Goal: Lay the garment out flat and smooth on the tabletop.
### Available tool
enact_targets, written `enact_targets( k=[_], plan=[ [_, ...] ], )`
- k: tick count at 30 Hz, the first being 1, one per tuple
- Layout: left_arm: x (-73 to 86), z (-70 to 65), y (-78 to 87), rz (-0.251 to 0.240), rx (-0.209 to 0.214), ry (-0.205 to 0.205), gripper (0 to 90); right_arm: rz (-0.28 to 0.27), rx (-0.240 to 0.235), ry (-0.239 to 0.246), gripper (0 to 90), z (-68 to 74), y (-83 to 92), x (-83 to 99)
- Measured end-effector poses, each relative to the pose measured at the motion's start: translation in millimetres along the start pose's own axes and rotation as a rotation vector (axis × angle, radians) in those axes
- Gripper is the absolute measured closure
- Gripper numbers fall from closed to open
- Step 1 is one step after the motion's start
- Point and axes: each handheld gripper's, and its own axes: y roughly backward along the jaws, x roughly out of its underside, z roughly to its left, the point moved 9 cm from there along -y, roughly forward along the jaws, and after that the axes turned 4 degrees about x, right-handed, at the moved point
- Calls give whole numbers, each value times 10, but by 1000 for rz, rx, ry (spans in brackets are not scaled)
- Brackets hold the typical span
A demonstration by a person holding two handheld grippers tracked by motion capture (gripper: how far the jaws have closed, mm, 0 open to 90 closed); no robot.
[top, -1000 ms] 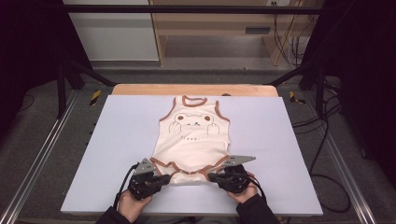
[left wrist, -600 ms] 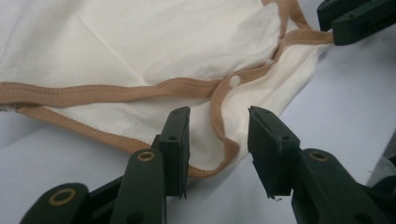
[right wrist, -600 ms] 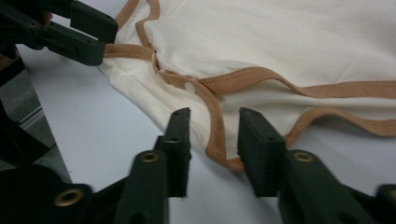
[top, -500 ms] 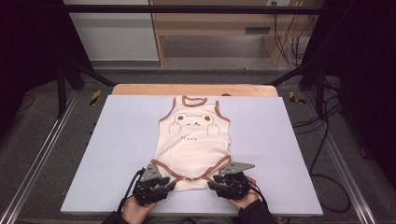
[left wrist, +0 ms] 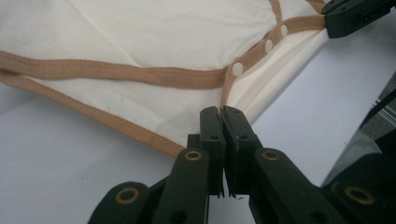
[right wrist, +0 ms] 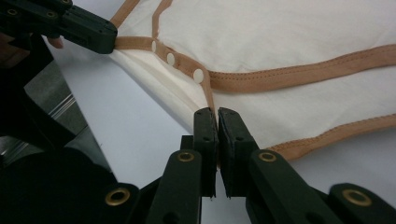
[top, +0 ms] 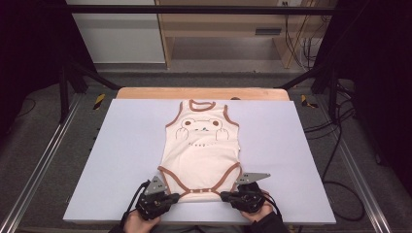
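Two grippers, one baby bodysuit (top: 201, 145), one table (top: 121, 160), that's the whole setup. The cream bodysuit with brown trim lies flat, face up, in the middle of the pale table top, neck toward the far edge and crotch end toward the person's side. Its bottom hem sits close to the near table edge, so not much room there, but both sides of the garment have lots of bare surface out to the left and right edges.

The left gripper (top: 174, 197) has its jaws pressed together on the bottom left corner of the bodysuit; in the left gripper view the brown trim runs right into the closed jaws (left wrist: 222, 112). The right gripper (top: 228, 196) does the same on the bottom right corner, jaws pinched tight on the hem (right wrist: 215, 113). Between them the snap strip is pulled straight, and I count three white snaps (left wrist: 267, 45) along it. Each gripper carries a grey three-cornered plate (top: 256, 175) on top. A hand (top: 141, 224) holds each gripper right at the near edge.
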Motion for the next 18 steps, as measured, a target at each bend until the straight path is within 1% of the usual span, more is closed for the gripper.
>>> enact_targets(
  k=[2,6,8,10,12,13,14,15,16,17,18],
  plan=[
    [34,-30,-7,12,1,-6,867,15,-5,2,861,22,8,49],
    [45,-54,-16,23,6,-21,867,29,-12,1,860,66,35,118],
    [46,-61,-12,25,11,-29,867,32,-16,5,859,77,44,132],
    [39,-57,-1,25,3,-41,868,32,-17,2,860,89,46,143],
    [33,-45,17,21,5,-40,868,28,-21,2,860,106,54,148],
    [34,-44,24,18,14,-36,866,23,-24,4,857,113,56,148],
    [35,-44,30,14,19,-35,860,21,-26,4,840,118,59,148],
    [29,-37,40,3,16,-35,841,12,-23,4,785,117,62,141],
    [12,-24,53,-8,9,-31,779,-7,-19,11,718,108,71,124],
    [-18,-4,73,-24,-2,-24,717,-26,-6,16,674,93,86,102],
    [-65,31,111,-49,-16,-20,667,-53,15,30,608,64,109,67]
  ],
)
